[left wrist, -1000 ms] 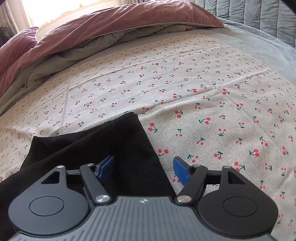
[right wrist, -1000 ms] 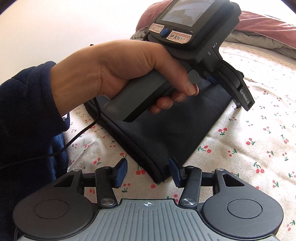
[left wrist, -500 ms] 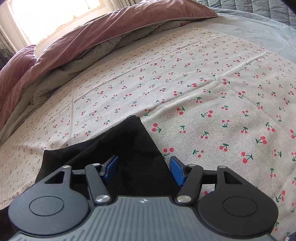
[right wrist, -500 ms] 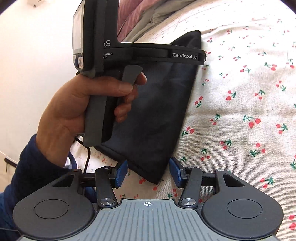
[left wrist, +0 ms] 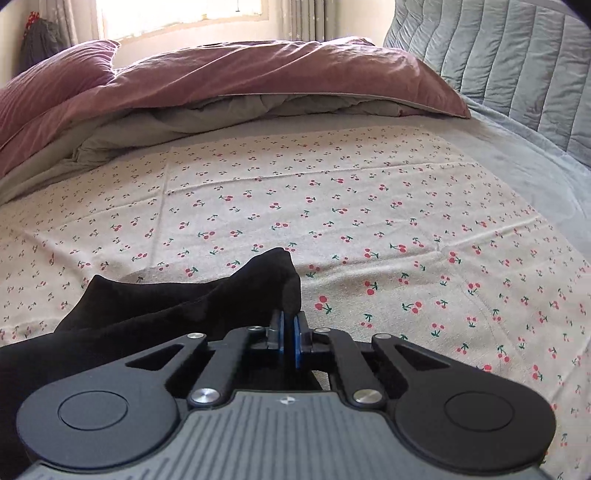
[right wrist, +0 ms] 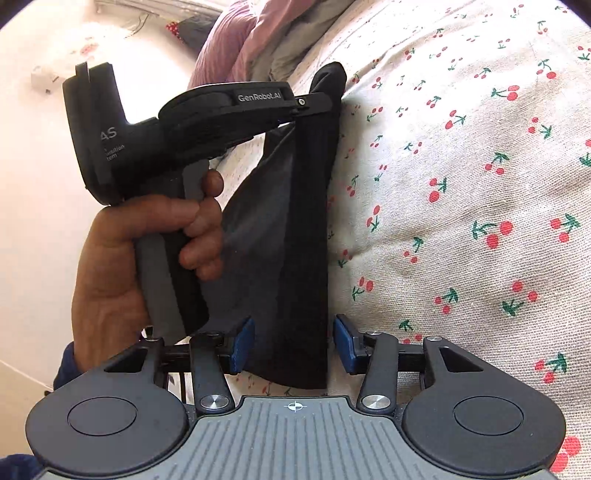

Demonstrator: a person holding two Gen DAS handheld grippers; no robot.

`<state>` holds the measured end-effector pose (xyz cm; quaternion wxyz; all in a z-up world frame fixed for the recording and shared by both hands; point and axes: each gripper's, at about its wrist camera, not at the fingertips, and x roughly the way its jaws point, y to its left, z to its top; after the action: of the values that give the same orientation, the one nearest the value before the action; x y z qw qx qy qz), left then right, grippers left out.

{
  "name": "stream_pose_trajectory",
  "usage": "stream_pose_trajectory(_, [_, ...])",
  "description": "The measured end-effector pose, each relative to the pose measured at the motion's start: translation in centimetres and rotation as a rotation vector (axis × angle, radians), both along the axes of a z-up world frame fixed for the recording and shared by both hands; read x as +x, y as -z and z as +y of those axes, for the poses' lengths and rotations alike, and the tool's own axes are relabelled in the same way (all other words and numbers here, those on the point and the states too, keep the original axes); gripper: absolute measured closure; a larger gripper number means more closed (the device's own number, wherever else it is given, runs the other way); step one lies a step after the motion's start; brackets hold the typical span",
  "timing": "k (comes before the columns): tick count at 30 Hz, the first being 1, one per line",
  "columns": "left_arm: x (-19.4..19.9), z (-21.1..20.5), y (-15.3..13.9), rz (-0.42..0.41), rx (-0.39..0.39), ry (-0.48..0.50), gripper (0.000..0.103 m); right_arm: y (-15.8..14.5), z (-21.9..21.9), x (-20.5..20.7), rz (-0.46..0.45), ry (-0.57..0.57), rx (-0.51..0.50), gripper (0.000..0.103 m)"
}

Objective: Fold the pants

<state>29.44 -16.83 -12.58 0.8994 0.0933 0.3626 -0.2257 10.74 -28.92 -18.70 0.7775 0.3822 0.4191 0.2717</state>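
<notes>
On cherry-print sheet (left wrist: 369, 206), left tongs (left wrist: 288, 332) now pinch pants (right wrist: 295, 229); right tongs (right wrist: 293, 345) stay spread.

A cream bedsheet printed with small red cherries (left wrist: 369, 206) covers the bed, with a rumpled mauve duvet (left wrist: 229, 81) heaped along its far edge beside a grey quilted headboard (left wrist: 517, 62) and a bright window (left wrist: 177, 14).

The left gripper (left wrist: 289, 334) is clamping its blue pads together, the left hand (right wrist: 147, 251) squeezing its trigger; the right gripper (right wrist: 293, 345) is spreading its pads wide.
</notes>
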Motion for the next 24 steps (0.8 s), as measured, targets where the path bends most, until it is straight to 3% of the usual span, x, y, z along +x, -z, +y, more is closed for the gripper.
stream_pose_trajectory(4, [0.3,1.1,-0.8,0.009,-0.071,-0.030,0.093,-0.2,1.4,-0.2,-0.018,-0.016,0.009,0.061])
stream_pose_trajectory(5, [0.5,1.3,-0.8,0.011,-0.082,-0.034,0.093,-0.1,1.4,-0.1,-0.001,-0.009,0.017,0.081])
stream_pose_trajectory(8, [0.3,1.2,-1.0,-0.012,-0.090,-0.046,0.093,-0.5,0.9,-0.2,0.013,0.043,0.004,0.088])
stream_pose_trajectory(14, [0.4,0.1,-1.9,-0.013,-0.171,-0.103,0.094,-3.1,-0.6,-2.0,-0.058,0.121,-0.062,0.091])
stream_pose_trajectory(18, [0.5,-4.3,-2.0,-0.033,-0.142,-0.131,0.094,-3.7,-3.6,-2.3,-0.047,0.169,-0.090,0.091])
stream_pose_trajectory(24, [1.4,-11.6,-2.1,0.023,-0.184,-0.127,0.094,-4.5,-11.5,-4.1,-0.028,0.326,-0.111,0.091])
